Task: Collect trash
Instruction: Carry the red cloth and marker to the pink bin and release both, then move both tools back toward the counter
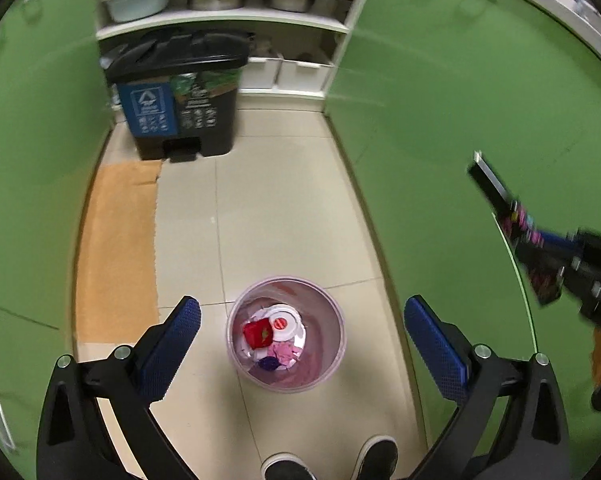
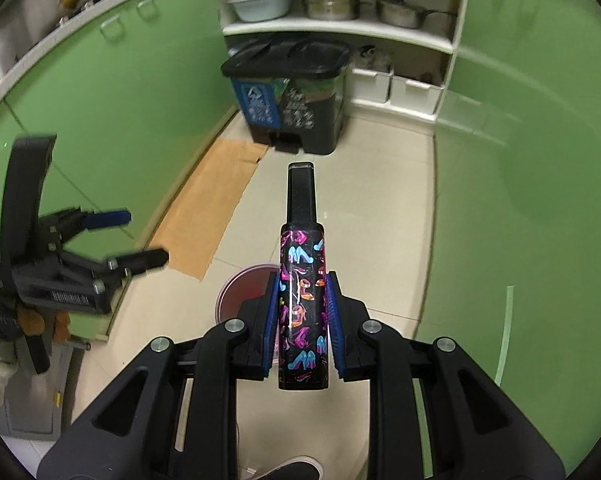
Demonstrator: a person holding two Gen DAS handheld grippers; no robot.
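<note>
Trash, a patterned tube (image 2: 302, 304) clamped in the right gripper (image 2: 302, 320), could miss the pink bin (image 1: 285, 334) below the wide-open, empty left gripper (image 1: 300, 344) if released off-centre.

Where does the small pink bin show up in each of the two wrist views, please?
Left wrist: small pink bin low centre, on the floor between the open left claw fingers.
Right wrist: small pink bin lower centre, partly hidden behind the right claw.
Shared landmark: black pedal bin by the shelves.
</note>
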